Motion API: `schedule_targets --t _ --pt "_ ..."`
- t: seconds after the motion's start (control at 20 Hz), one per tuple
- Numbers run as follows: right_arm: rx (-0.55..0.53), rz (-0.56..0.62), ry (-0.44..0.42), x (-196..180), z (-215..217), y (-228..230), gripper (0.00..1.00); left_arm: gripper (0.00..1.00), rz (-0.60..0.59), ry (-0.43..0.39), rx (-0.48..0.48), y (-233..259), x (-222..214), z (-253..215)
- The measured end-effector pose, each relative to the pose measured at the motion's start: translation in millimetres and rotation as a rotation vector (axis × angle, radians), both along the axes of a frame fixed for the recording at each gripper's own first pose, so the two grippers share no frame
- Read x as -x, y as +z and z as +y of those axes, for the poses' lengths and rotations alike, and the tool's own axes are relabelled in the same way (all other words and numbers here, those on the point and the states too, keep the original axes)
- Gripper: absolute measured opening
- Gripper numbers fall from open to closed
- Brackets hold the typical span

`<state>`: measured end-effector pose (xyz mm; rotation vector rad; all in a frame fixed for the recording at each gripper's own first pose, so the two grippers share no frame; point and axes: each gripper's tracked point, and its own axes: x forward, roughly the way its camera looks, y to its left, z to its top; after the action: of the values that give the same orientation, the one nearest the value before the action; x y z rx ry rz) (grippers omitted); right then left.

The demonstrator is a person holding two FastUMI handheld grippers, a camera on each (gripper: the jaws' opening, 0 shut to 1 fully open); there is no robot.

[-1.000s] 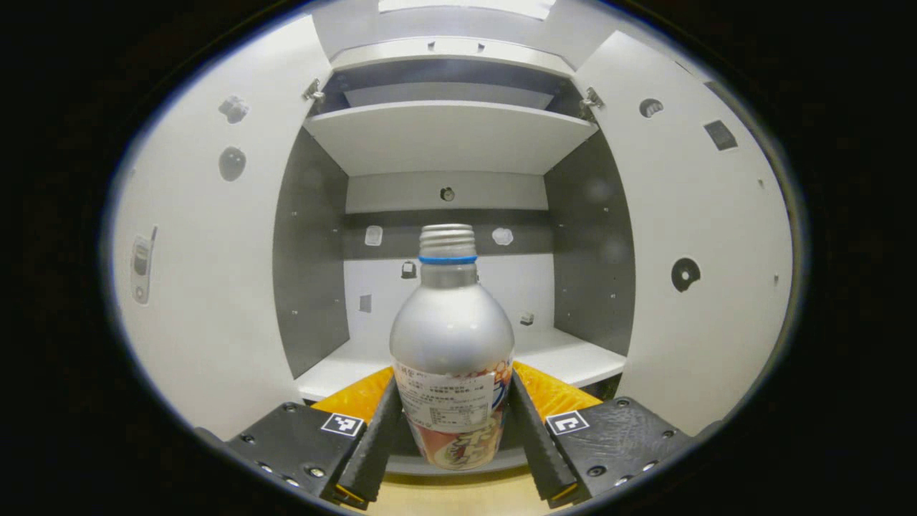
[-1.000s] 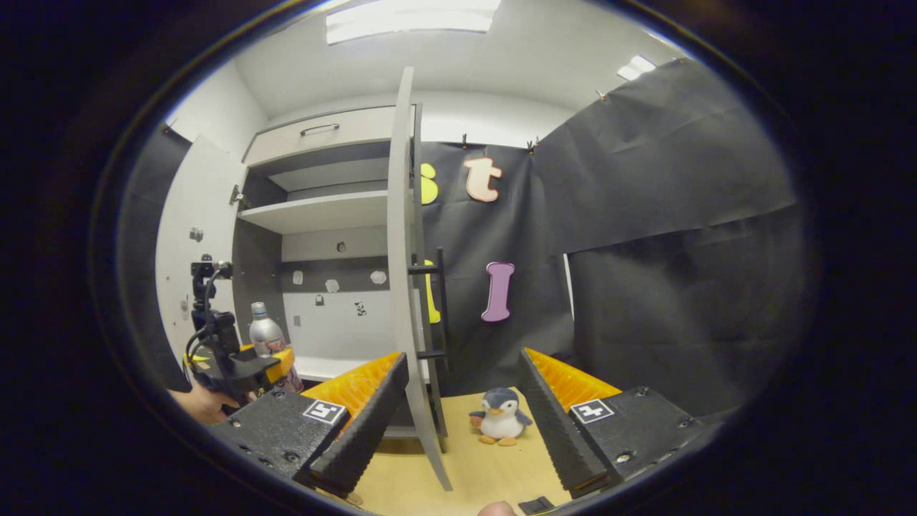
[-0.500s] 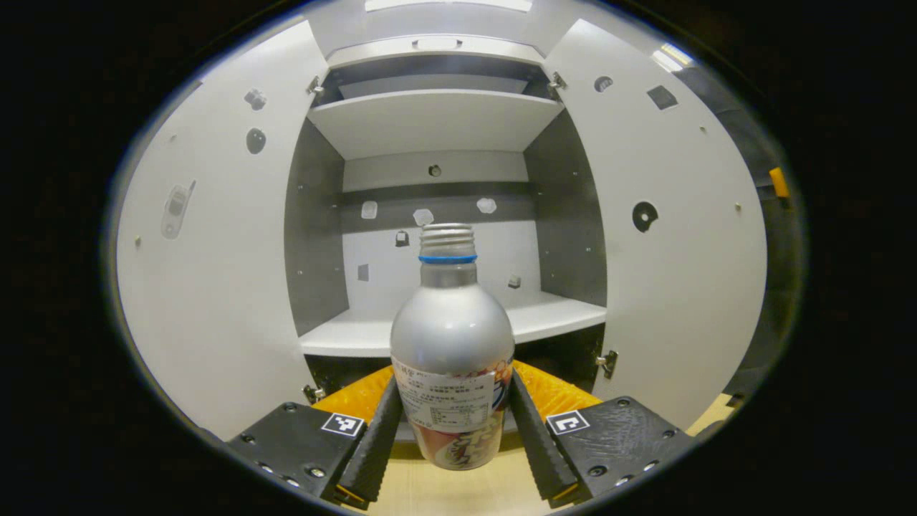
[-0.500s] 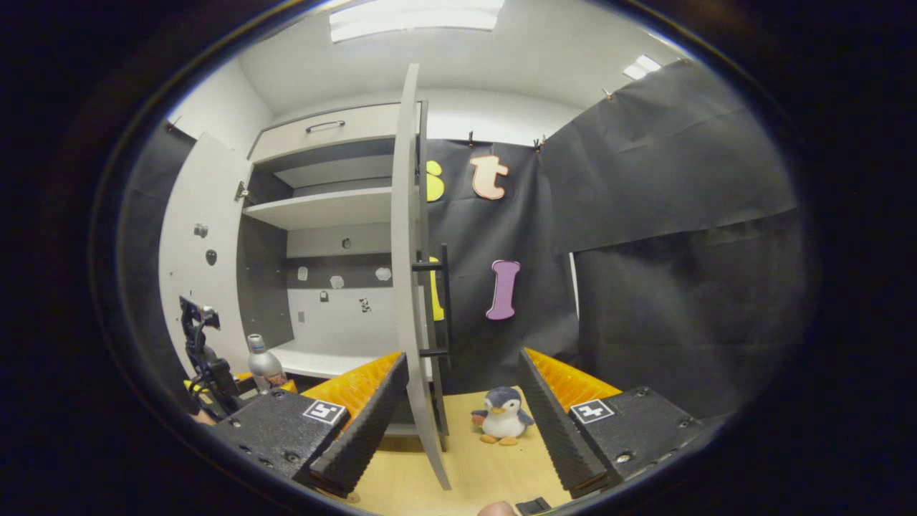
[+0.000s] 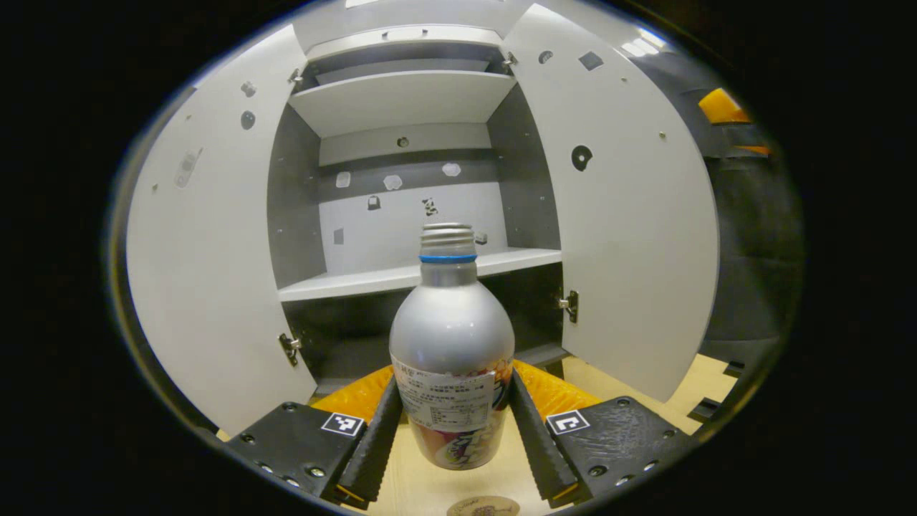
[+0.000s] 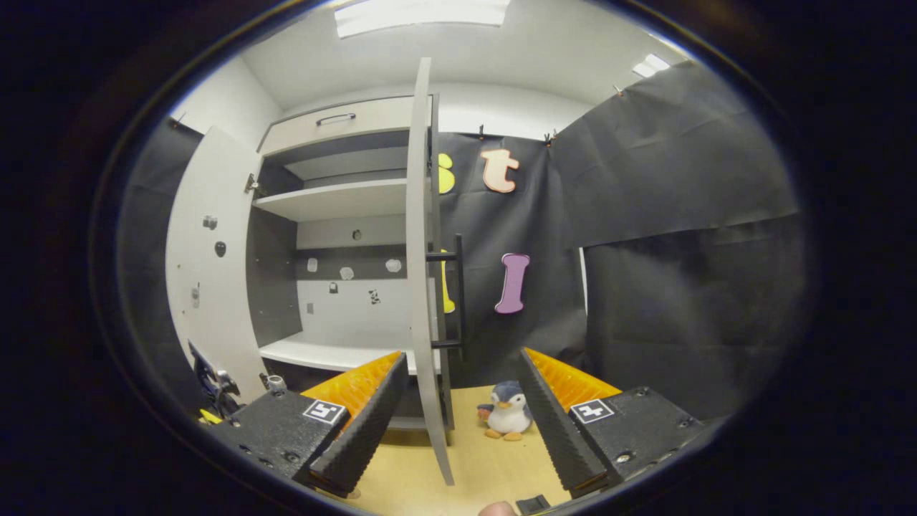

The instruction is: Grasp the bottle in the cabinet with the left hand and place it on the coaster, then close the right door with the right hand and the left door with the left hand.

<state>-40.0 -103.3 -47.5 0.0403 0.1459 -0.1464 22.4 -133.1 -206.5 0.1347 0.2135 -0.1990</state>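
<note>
Cabinet [image 5: 401, 100] behind; silver, labelled bottle [image 5: 451, 337] upright.

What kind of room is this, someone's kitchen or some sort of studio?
Most likely a staged booth, not a real kitchen. The cabinet stands nearly bare with both doors open, black cloth hangs as the wall, and a toy penguin sits on the table.

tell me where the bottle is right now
In the left gripper view the bottle stands upright at centre, clamped between the left gripper fingers, out in front of the open cabinet and above the coaster.
</note>
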Motion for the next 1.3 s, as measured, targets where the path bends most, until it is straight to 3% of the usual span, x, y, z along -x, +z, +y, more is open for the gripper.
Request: schedule_targets --t 0.15,0.2,0.25,0.55,0.65,0.7,0.8,0.85,1.3 --pt "-0.004 0.009 -0.004 2.2 0.4 -2.4 1.0 0.77 0.016 0.005 -0.01 -14.5 9.3 2.0" --pt "0.0 0.012 -0.005 2.1 0.5 -3.3 1.0 0.73 0.022 0.002 -0.011 -20.5 12.0 2.1" --pt "0.007 0.017 -0.013 3.2 -2.0 -5.3 1.0 0.77 0.034 0.003 -0.016 -28.2 15.9 2.5" --pt "0.013 0.046 -0.031 6.8 -5.2 -10.4 0.99 0.77 0.097 -0.016 -0.04 -71.5 38.9 0.2" --pt "0.03 0.055 -0.031 5.9 -4.0 -11.8 1.0 0.82 0.131 -0.026 -0.063 -90.8 45.1 -0.1" --pt "0.038 0.057 -0.03 5.8 -3.1 -12.1 0.99 0.78 0.145 -0.025 -0.06 -98.1 49.0 0.3" --pt "0.047 0.058 -0.043 6.1 -4.5 -12.6 0.99 0.82 0.176 -0.007 -0.054 -110.8 56.2 4.3" --pt "0.043 0.061 -0.044 6.2 -4.1 -14.5 0.99 0.78 0.195 -0.004 -0.048 -118.7 62.1 3.9" --pt "0.038 0.107 -0.045 6.3 5.3 -28.8 0.99 0.78 0.3 -0.001 -0.023 -160.0 73.5 9.0"
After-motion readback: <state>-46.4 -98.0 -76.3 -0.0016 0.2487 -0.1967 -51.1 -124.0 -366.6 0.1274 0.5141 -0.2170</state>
